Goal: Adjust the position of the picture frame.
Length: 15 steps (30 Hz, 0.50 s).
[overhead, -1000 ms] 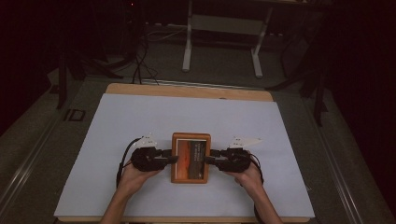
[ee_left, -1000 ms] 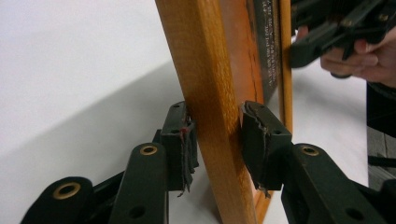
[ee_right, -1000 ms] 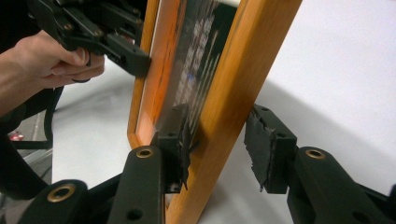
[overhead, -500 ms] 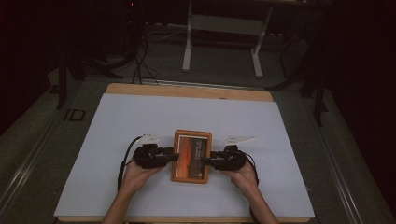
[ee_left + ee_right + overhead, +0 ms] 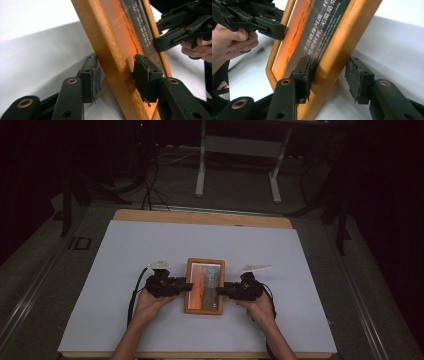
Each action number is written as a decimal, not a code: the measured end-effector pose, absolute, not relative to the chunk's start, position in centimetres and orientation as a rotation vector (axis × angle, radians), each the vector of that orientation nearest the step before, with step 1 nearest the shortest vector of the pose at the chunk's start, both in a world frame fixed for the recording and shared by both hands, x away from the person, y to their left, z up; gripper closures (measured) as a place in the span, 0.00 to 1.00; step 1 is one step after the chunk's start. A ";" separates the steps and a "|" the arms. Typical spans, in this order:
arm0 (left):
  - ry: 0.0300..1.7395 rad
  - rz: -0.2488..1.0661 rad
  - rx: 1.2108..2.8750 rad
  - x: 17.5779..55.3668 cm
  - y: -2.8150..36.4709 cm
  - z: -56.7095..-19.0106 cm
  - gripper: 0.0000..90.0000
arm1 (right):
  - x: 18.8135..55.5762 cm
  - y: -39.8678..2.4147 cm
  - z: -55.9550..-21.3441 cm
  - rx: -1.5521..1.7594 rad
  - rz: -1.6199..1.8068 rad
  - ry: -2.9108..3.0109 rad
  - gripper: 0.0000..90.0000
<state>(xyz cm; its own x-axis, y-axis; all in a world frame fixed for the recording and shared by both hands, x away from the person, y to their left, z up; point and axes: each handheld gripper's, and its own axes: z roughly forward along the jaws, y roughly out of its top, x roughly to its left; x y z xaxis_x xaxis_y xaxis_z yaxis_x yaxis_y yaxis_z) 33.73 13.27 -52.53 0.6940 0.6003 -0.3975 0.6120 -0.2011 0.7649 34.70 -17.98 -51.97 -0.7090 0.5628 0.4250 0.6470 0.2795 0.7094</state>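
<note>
Now the wooden picture frame (image 5: 204,286) is laid flat on the bench (image 5: 115,250), between the left tool (image 5: 186,286) and right tool (image 5: 221,291). Both have just been loosened. It could be knocked if pulled away crooked.

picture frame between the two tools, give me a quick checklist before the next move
1. Picture frame rests on the white table cover: cannot tell. From above it looks flat, but both gripper views show it tilted.
2. Left tool straddles the frame's edge: ok. Its jaws have just been opening, and the left pad stands off the wood.
3. Right tool straddles the opposite edge: ok. One pad is at the glass side, the other is clear of the wood.
4. Neither tool clamps the frame: ok, gaps show at both.
5. Cover around the frame free of other items: ok.
6. Frame undamaged: cannot tell.
</note>
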 end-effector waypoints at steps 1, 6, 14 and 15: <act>0.948 -0.014 1.879 33.8 13.2 -52.6 0.60 | 34.8 -18.0 -52.0 -1.162 -1.415 -2.436 0.62; 1.006 -0.066 1.857 34.3 13.2 -53.1 0.59 | 35.0 -18.1 -52.3 -1.192 -1.387 -2.423 0.61; 1.055 -0.085 1.870 34.7 12.7 -53.8 0.52 | 35.2 -17.7 -53.2 -1.206 -1.319 -2.414 0.55; 1.055 -0.083 1.870 34.7 12.7 -53.8 0.52 | 35.2 -17.8 -53.3 -1.201 -1.322 -2.412 0.55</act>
<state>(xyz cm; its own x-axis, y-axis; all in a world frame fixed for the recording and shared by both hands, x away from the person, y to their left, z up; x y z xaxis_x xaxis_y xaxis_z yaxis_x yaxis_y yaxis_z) 34.71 12.74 -53.84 0.6252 0.6282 -0.4631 0.6929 -0.1737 0.6998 35.23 -17.75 -53.27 -0.6715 0.5782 0.4635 0.7017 0.2952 0.6484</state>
